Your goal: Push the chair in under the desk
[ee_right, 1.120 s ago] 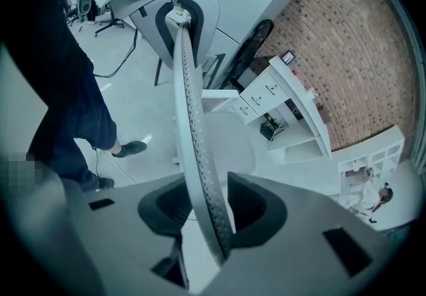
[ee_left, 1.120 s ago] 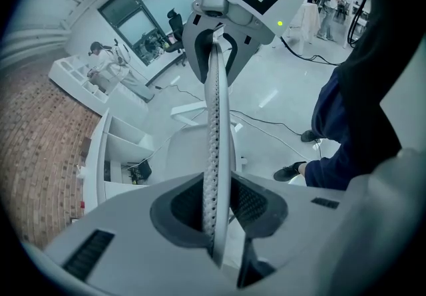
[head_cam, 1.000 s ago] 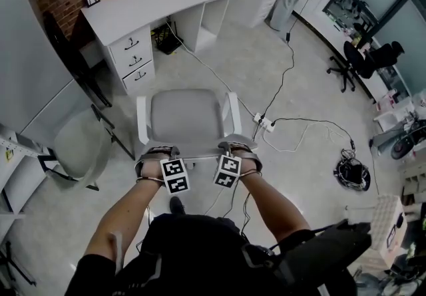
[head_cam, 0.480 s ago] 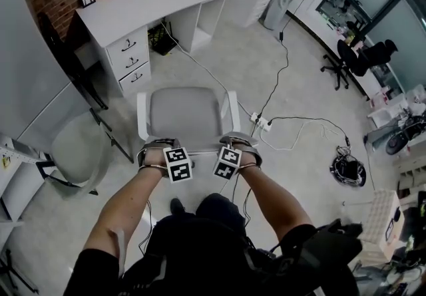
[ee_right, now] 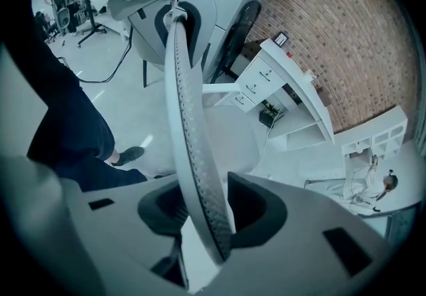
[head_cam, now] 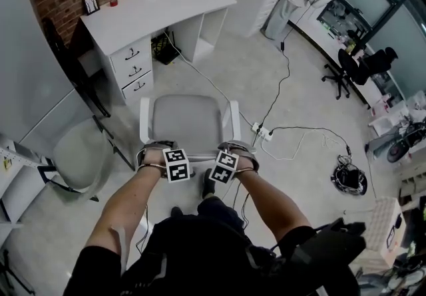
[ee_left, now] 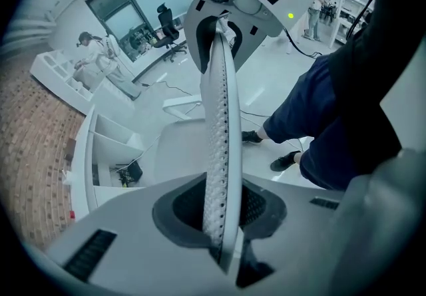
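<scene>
White chair (head_cam: 188, 120) has edged nearer the desk (head_cam: 160, 5); shoe (head_cam: 208, 185) stepped forward.

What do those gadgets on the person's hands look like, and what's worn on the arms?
Each hand carries a pale grey two-jaw tool, the left gripper and the right gripper, with dark pads inside. Each bears a white cube printed with black square markers. Short dark sleeves leave the forearms bare. The left gripper's jaws have just been closing, the chair back between them.

A foot (head_cam: 208, 185) has stepped forward behind the chair (head_cam: 186, 120).
</scene>
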### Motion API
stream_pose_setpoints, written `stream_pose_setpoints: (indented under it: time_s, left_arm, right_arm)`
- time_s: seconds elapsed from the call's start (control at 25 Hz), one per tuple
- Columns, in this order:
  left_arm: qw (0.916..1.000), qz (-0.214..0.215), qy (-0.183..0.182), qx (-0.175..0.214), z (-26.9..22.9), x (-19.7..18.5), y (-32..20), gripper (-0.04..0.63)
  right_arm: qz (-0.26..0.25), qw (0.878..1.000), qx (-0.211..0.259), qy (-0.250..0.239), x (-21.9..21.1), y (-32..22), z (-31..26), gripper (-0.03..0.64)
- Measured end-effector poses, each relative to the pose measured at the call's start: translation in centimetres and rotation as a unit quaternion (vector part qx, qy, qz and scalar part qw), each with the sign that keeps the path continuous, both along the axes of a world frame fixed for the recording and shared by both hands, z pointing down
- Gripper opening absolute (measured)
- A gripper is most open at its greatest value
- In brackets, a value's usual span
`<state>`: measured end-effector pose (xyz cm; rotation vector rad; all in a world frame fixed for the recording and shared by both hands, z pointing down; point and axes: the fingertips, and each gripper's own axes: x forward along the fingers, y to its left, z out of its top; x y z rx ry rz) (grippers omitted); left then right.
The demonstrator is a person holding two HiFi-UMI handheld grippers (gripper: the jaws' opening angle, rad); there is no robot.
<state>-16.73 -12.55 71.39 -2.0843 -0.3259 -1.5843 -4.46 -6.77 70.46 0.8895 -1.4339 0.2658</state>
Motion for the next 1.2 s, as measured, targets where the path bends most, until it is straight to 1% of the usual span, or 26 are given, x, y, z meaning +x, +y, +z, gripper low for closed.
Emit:
stream_pose_setpoints:
  time_s: [0.08,0.28,0.44,0.6,0.8,0.92,1.12,1.2]
  left_arm:
    - [1.0,0.0,-0.004,-0.001,0.2,0.1,-0.3,0.067]
    - [0.9998,0.003,-0.01,0.018,0.1,0.8,-1.7,0.058]
    - [0.9996,-0.001,-0.019,0.021,0.5,1.2,-3.2,0.057]
    - [0.9993,-0.004,-0.027,0.026,0.6,1.8,-4.6,0.057]
    - [0.9989,-0.005,-0.025,0.039,0.5,3.2,-6.3,0.057]
    - [0.9989,-0.01,-0.03,0.035,0.7,4.2,-6.8,0.057]
    - [0.999,-0.016,-0.014,0.039,1.0,6.1,-7.6,0.052]
    - [0.9989,-0.019,-0.016,0.04,1.1,6.8,-8.3,0.051]
  right_arm:
    - [-0.003,1.0,0.001,-0.001,0.1,-0.3,0.2,0.149]
    - [-0.005,1.0,0.006,-0.005,0.9,-1.6,-0.1,0.149]
    - [-0.01,1.0,-0.003,-0.012,1.3,-3.0,0.2,0.147]
    - [-0.027,1.0,-0.012,-0.009,1.8,-3.9,0.2,0.121]
    - [-0.028,0.999,-0.021,-0.019,3.0,-5.3,0.2,0.12]
    - [-0.034,0.999,-0.018,-0.021,4.0,-6.0,0.3,0.121]
    - [-0.056,0.998,-0.014,-0.015,6.0,-7.0,0.4,0.115]
    - [-0.059,0.998,-0.014,-0.014,6.7,-7.7,0.5,0.112]
